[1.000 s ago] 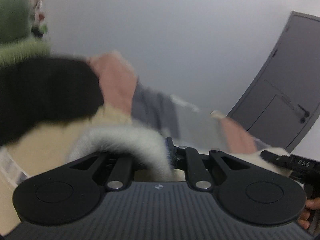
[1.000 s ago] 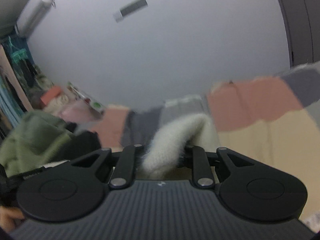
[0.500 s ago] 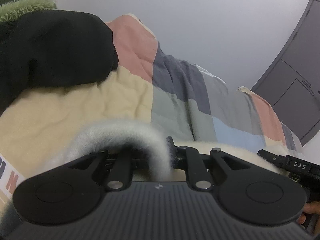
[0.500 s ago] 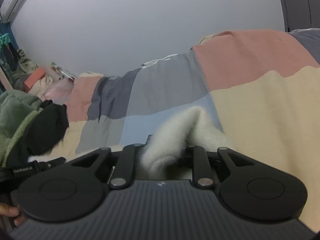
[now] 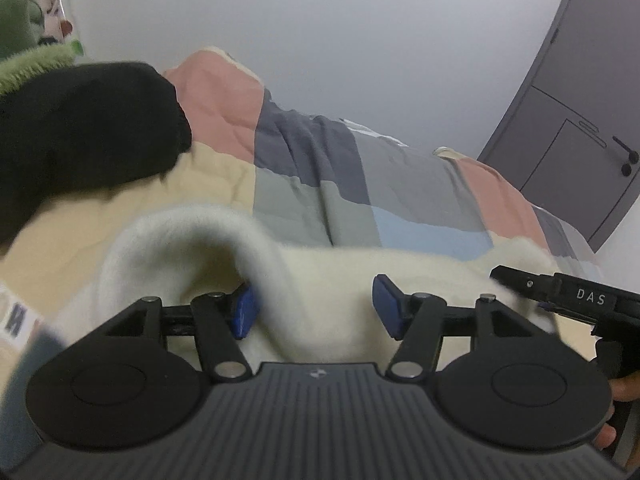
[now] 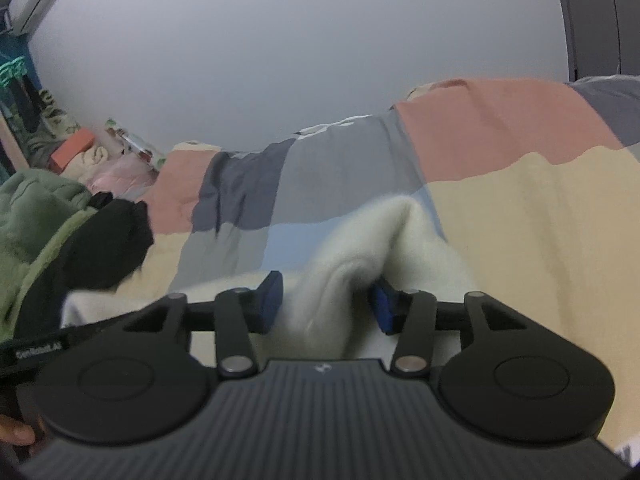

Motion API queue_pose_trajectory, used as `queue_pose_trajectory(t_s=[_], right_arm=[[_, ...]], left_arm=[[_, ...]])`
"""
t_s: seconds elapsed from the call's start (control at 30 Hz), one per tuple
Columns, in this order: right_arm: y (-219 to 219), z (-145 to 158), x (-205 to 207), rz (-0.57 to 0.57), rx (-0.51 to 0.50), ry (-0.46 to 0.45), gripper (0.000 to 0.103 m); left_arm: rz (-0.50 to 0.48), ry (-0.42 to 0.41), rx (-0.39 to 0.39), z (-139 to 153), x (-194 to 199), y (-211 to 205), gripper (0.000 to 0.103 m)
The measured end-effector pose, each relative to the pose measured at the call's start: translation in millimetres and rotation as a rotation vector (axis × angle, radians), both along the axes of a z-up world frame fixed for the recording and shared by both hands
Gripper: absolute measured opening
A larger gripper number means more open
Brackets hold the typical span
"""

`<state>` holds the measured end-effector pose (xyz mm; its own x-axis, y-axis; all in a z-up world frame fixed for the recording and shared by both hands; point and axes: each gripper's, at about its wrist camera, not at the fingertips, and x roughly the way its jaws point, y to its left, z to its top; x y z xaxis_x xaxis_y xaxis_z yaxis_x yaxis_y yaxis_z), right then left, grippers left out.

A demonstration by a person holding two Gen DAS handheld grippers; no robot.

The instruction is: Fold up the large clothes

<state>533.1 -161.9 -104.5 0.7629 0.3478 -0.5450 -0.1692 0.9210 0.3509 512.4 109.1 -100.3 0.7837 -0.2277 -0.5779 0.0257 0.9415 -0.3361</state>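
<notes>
Jaws of left gripper (image 5: 312, 306) and right gripper (image 6: 326, 302) just opened, pads spread apart; a fold of fluffy cream-white garment (image 5: 344, 280) stands loose between each pair, garment lying on colour-block patchwork quilt (image 5: 312, 168) beside a black garment (image 5: 80, 128).

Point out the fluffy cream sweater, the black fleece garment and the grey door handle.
fluffy cream sweater (image 5: 328, 280): left wrist view, flat body.
black fleece garment (image 5: 88, 128): left wrist view, middle of the bulk.
grey door handle (image 5: 625, 154): left wrist view, lever.
</notes>
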Motion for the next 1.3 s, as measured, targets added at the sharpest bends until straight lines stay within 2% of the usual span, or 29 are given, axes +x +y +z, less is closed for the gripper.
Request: queue_pose_trajectory(t_s=[0.23, 0.4, 0.57, 0.63, 0.83, 0.93, 1.03, 1.07, 1.13, 1.3], right_arm=[[-6, 21, -61, 0.041, -0.024, -0.045, 0.049], [-6, 50, -131, 0.066, -0.067, -0.085, 0.049], [-2, 72, -213, 0.098, -0.091, -0.129, 0.049], [1, 76, -244, 0.096, -0.094, -0.123, 0.049], [8, 70, -330, 0.151, -0.100, -0.077, 0.049], [11, 58, -358, 0.174, -0.115, -0.050, 0.049], [10, 42, -374, 0.177, -0.105, -0.001, 0.050], [10, 36, -378, 0.182, -0.094, 0.014, 0.053], [11, 25, -387, 0.189, -0.078, 0.030, 0.067], [19, 12, -389, 0.228, -0.078, 0.047, 0.069]], left_arm=[[0.002, -0.032, 0.026, 32, -69, -17, 0.065], [0.004, -0.072, 0.037, 62, -145, -32, 0.065], [0.004, -0.091, 0.064, 89, -237, -44, 0.065], [0.005, -0.078, 0.052, 94, -271, -44, 0.065], [0.040, -0.050, 0.103, 104, -354, -38, 0.065], [0.042, -0.029, 0.143, 102, -378, -23, 0.067], [0.075, 0.029, 0.163, 92, -389, 5, 0.067], [0.091, 0.053, 0.161, 88, -391, 15, 0.068], [0.125, 0.096, 0.134, 76, -392, 41, 0.068], [0.188, 0.132, 0.118, 51, -385, 84, 0.068]])
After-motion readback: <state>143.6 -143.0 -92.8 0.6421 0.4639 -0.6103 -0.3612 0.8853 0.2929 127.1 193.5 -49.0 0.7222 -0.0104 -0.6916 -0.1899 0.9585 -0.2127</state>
